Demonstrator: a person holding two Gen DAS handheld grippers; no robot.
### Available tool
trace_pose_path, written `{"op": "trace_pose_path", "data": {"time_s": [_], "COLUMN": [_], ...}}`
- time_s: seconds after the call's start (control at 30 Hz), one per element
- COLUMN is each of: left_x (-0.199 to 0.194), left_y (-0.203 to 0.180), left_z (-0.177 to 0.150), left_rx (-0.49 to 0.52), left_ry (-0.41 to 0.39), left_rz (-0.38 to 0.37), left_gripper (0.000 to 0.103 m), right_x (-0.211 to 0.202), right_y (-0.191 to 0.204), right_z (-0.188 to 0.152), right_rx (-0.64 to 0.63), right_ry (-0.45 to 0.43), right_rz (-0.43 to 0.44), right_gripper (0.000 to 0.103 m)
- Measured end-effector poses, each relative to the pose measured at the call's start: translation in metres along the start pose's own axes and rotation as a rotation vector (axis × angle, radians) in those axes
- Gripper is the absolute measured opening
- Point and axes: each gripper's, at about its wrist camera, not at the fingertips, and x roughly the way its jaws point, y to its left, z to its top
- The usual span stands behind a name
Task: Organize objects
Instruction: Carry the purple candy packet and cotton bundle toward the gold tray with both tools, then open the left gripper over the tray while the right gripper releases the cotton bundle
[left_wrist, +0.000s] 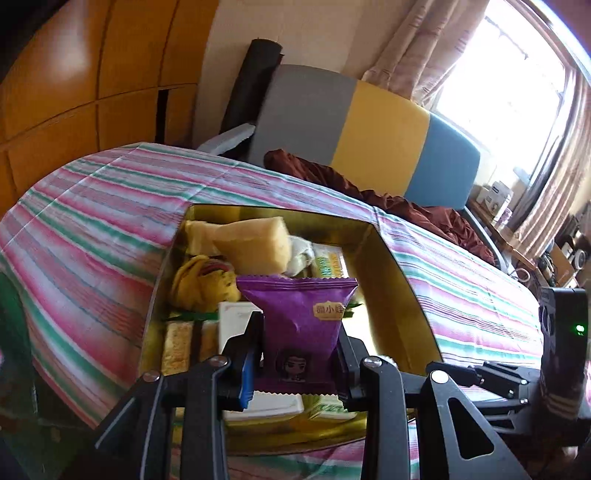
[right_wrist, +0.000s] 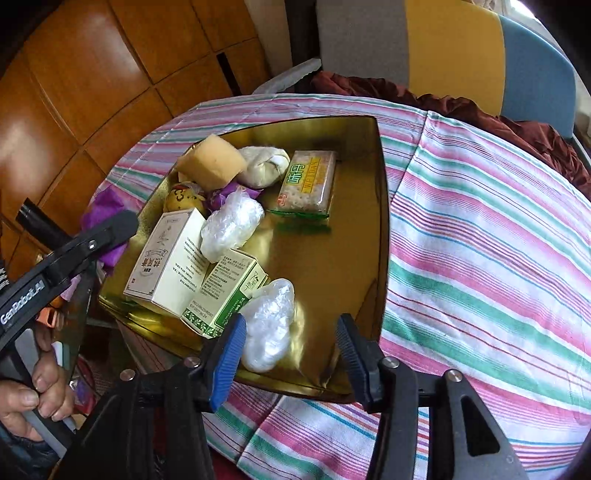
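Purple snack packet (left_wrist: 301, 325) sits pinched in the left gripper (left_wrist: 299, 354), held above the gold tin tray (left_wrist: 402, 280) on the striped tablecloth (left_wrist: 92, 221). It looks light, crinkly, probably slippery; holding the lower body seems sound. The right gripper (right_wrist: 291, 354) hangs spread and empty over the tray's near edge.

Left gripper (left_wrist: 299, 343) closed, both fingers pressed against the sides of a purple packet (left_wrist: 301, 325), held upright. Right gripper (right_wrist: 291, 347) with jaws apart, nothing between the blue pads (right_wrist: 229, 363). Left hand (right_wrist: 29, 402) wrapped around the handle, seen in right wrist view.
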Motion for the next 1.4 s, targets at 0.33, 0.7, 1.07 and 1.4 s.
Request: {"op": "trace_pose_path", "data": {"time_s": [0.33,0.7,1.07,1.4], "left_x": [0.049,0.07,0.029,-0.024], "left_y": [-0.055,-0.066,-0.059,-0.027], "left_z": [0.02,0.016,0.008,0.004], "left_rx": [0.081,0.116,0.144,0.088], "left_ry": [0.061,0.093,-0.027,-0.102], "left_rz": [-0.055,-0.021,0.065,0.19], "left_gripper": [0.036,0.063,0.074,0.089], "right_x": [-0.031,-0.035,-0.037,-0.045], "right_y": [-0.019,-0.031,-0.022,-0.004], "right_z": [-0.017,-0.019,-0.019,0.003], "right_rx": [0.097,0.145,0.122,0.062], "right_ry": [-0.087,-0.118,-0.14,-0.231], "right_rz": [0.008,-0.002,-0.054,-0.235], "right_gripper": [0.052,0.052,0.052,0.065]}}
